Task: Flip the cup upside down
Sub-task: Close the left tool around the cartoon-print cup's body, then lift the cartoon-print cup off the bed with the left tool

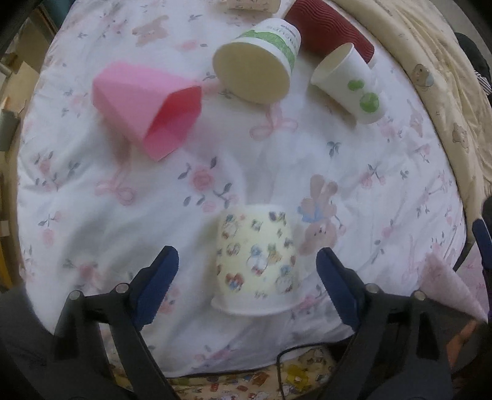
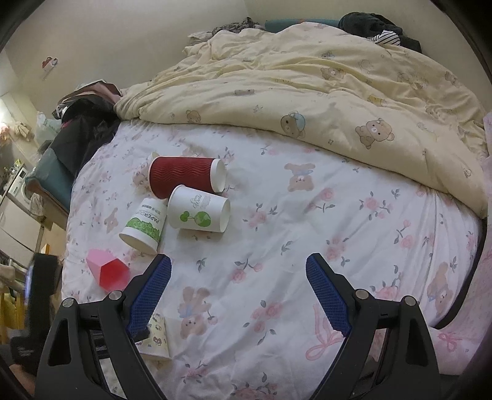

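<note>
A: Where is the patterned cup [image 1: 256,261]?

B: On the floral bed sheet [image 1: 92,215], rim down and base up, between the spread jaws of the left gripper [image 1: 247,266]. Not touching either pad. Looks already flipped, judging by that pose.

A: And in the right wrist view?

B: Same patterned cup [image 2: 155,335] low at the left, partly hidden behind the left finger of the right gripper [image 2: 238,292]. Jaws released there too, gripping nothing, aimed over bare sheet.

A: Handling?

B: Thin paper, by the look of it: very light, easily crushed, likely to tip on soft bedding. Best pinched gently across the mid-wall, where the sides are widest apart yet firm, not at the flimsy rim.

A: Others still to do?

B: Several lying on their sides farther up the sheet: pink faceted cup [image 1: 147,107], green-banded cup [image 1: 258,67], green-dotted cup [image 1: 347,83], red ribbed cup [image 1: 329,27]. Red one touching the green-dotted one in the right wrist view. Probably similar light pinches needed; the pink one looks stiffer, perhaps plastic.

A: Risks?

B: Squeezing too hard, or knocking a neighbour while reaching in.
</note>
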The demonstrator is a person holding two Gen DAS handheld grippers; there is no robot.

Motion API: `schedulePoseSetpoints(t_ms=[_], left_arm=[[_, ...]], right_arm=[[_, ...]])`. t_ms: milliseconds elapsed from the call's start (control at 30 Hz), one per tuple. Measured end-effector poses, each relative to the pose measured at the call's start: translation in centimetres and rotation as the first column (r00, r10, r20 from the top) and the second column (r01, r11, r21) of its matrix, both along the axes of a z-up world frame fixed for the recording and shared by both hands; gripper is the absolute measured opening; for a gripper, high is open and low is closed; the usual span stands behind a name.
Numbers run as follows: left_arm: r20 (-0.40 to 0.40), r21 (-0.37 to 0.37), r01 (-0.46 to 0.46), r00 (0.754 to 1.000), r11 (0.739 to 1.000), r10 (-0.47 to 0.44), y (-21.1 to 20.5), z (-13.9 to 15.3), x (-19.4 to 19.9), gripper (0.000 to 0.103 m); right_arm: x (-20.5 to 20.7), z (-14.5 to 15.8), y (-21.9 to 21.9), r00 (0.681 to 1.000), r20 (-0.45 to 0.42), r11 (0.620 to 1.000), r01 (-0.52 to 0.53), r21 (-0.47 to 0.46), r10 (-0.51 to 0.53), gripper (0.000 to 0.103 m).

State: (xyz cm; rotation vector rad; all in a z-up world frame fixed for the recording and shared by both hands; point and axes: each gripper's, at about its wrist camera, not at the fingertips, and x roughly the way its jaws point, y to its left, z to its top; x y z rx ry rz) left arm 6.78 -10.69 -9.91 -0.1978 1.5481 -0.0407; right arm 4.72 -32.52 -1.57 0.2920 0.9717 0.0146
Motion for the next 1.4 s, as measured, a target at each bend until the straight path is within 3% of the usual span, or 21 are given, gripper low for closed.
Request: schedulePoseSetpoints(t_ms=[100, 200, 367, 433, 533, 933, 1033, 1167, 1400], left_arm=[[-0.015, 0.012, 0.000, 1.000, 1.000, 0.000, -0.5, -0.4, 0.5, 0.088], [-0.052, 0.019, -0.001, 0.999, 1.000, 0.002, -0.6, -1.2, 0.9, 0.080], [-0.085, 0.024, 0.002, 0.996, 1.000, 0.000, -1.0, -2.3, 1.1, 0.079], [-0.094, 0.027, 0.013, 0.995, 1.000, -0.010, -1.4, -2.9, 1.3, 0.060], [-0.107, 0.006, 0.008, 0.994, 1.000, -0.008, -1.2, -3.3, 1.5, 0.055], [0.081, -0.014, 0.019, 0.997, 1.000, -0.017, 1.7, 2.3, 0.4, 0.053], [0.162, -0.006, 0.043, 0.986, 0.999, -0.041, 2.8, 4.2, -0.4, 0.053], [0.242, -0.056, 0.051, 0.970, 0.997, -0.036, 4.3, 6.0, -0.8, 0.053], [0.319, -0.049, 0.041, 0.948, 0.998, -0.023, 6.8, 6.5, -2.0, 0.053]], right_arm=[[0.0, 0.0, -0.3, 1.000, 0.002, 0.999, 0.009, 0.037, -0.009, 0.092], [0.1, -0.1, -0.4, 1.000, -0.004, 0.998, 0.011, 0.058, -0.011, 0.092], [0.1, 0.1, -0.4, 1.000, 0.002, 0.997, 0.010, 0.075, -0.010, 0.092], [0.2, 0.1, -0.3, 1.000, -0.003, 0.997, 0.006, 0.081, -0.006, 0.092], [0.3, 0.0, -0.1, 1.000, -0.009, 0.996, 0.001, 0.092, 0.000, 0.092], [0.4, -0.2, 1.6, 0.999, -0.008, 0.998, -0.049, 0.045, 0.049, 0.092], [0.3, -0.3, 2.4, 0.997, -0.007, 0.996, -0.080, 0.041, 0.081, 0.092], [0.2, -0.4, 3.5, 0.993, -0.008, 0.992, -0.122, 0.039, 0.122, 0.092], [0.0, -0.4, 4.7, 0.987, 0.006, 0.987, -0.159, 0.026, 0.159, 0.092]])
